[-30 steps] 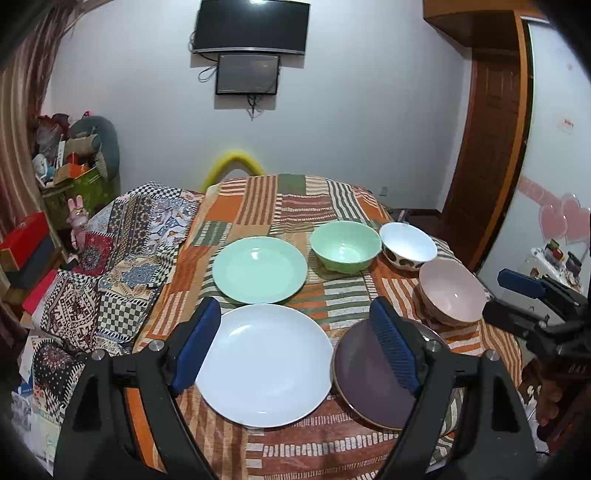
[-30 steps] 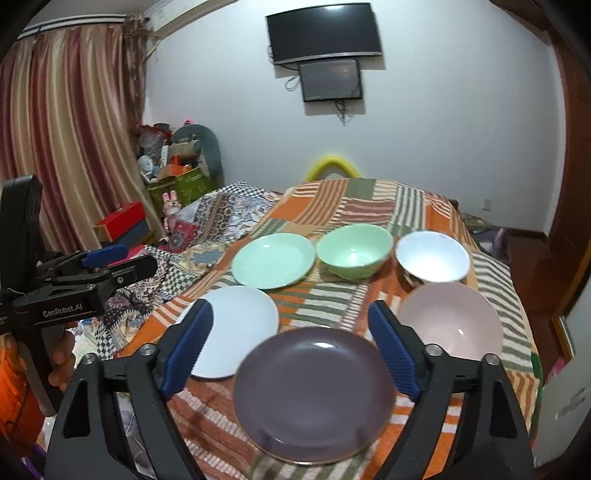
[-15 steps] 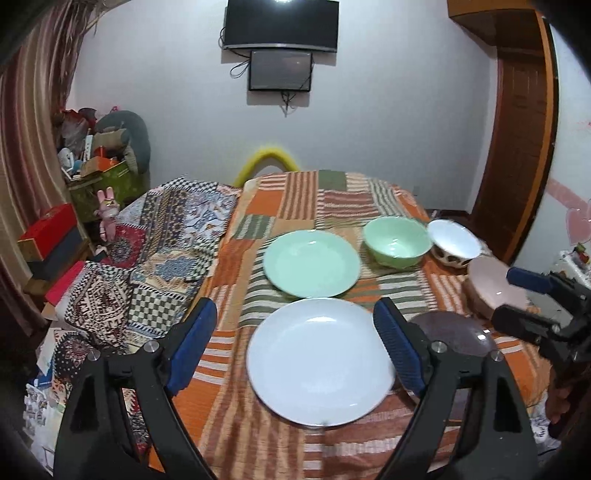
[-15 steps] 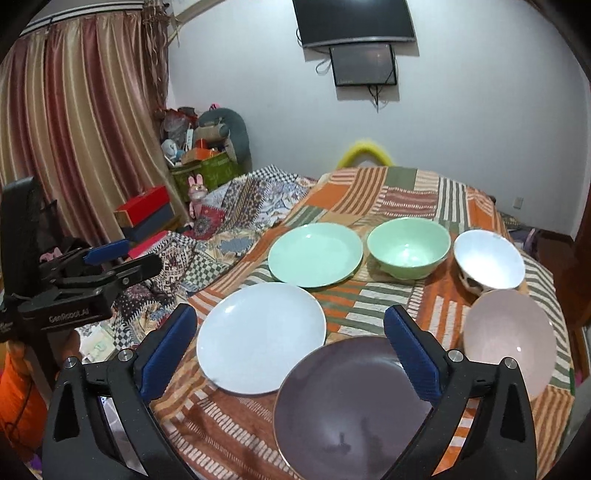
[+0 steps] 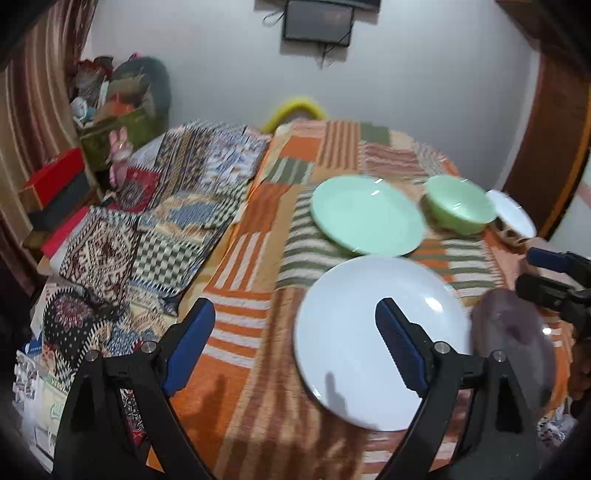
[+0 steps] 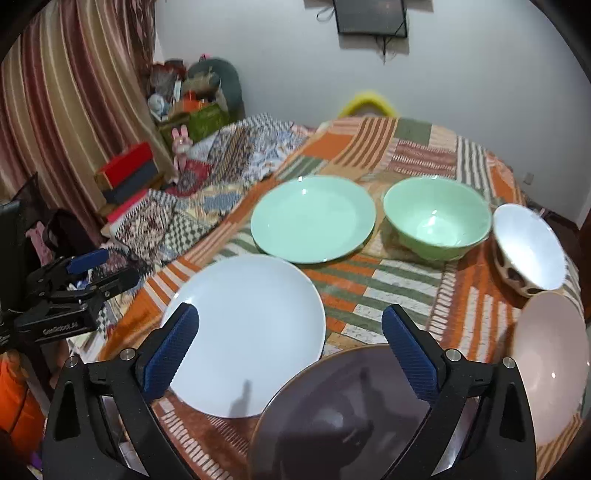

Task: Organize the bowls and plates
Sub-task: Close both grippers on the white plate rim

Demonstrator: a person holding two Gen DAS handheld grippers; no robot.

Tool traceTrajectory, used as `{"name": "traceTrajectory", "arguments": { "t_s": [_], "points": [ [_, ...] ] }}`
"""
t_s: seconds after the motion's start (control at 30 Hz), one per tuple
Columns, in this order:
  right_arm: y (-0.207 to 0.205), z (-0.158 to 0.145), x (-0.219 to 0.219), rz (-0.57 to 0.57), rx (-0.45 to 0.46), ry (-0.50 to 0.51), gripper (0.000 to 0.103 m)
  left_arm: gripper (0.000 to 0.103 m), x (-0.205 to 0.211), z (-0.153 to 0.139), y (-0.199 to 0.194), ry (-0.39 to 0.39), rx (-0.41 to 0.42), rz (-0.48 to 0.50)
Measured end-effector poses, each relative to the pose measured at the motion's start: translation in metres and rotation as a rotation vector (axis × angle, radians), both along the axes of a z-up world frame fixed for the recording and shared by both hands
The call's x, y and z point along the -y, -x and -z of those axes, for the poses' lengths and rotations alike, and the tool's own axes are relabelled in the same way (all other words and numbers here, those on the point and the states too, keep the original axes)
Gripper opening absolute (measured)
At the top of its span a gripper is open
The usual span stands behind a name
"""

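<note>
On the striped orange tablecloth (image 5: 255, 387) lie a white plate (image 5: 343, 339) (image 6: 243, 295), a green plate (image 5: 365, 216) (image 6: 314, 218) and a dark purple plate (image 5: 513, 343) (image 6: 332, 413). Behind them stand a green bowl (image 5: 458, 208) (image 6: 436, 218), a white bowl with brown pattern (image 6: 528, 247) and a pink bowl (image 6: 550, 362). My left gripper (image 5: 291, 310) is wide open above the white plate's left rim, holding nothing. My right gripper (image 6: 290, 312) hovers over the purple plate's far rim. Its jaws are closing slightly and touch nothing.
Patterned blankets (image 5: 166, 221) cover the surface left of the table. Red and dark boxes (image 6: 127, 173), a heap of bags and toys (image 6: 192, 99) and a striped curtain (image 6: 66, 110) fill the left side. A screen (image 6: 371, 16) hangs on the back wall.
Both grippers have come down and closer to the table. The left one slid left, so the white plate now lies under its right finger. The purple plate fills more of the right view.
</note>
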State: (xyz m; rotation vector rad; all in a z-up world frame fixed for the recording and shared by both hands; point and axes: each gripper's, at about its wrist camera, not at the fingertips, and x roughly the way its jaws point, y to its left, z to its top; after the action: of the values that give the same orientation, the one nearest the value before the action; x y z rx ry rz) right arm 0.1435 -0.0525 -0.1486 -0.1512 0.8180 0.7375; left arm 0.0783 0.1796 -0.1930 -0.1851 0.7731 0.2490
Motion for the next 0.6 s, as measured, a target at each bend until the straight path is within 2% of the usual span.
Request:
{"name": "traceTrajectory", "arguments": {
  "t_s": [0.2, 0.27, 0.6],
  "points": [
    [-0.017, 0.025, -0.014, -0.024, -0.078, 0.069, 0.082, 0.087, -0.020, 0.036, -0.014, 0.062, -0.084, -0.019],
    [-0.023, 0.034, -0.017, -0.027, -0.101, 0.093, 0.077, 0.078, -0.021, 0.044, -0.018, 0.080, -0.098, -0.002],
    [-0.045, 0.061, -0.024, -0.045, -0.209, 0.174, 0.048, 0.055, -0.016, 0.073, -0.026, 0.170, -0.165, 0.091]
  ]
}}
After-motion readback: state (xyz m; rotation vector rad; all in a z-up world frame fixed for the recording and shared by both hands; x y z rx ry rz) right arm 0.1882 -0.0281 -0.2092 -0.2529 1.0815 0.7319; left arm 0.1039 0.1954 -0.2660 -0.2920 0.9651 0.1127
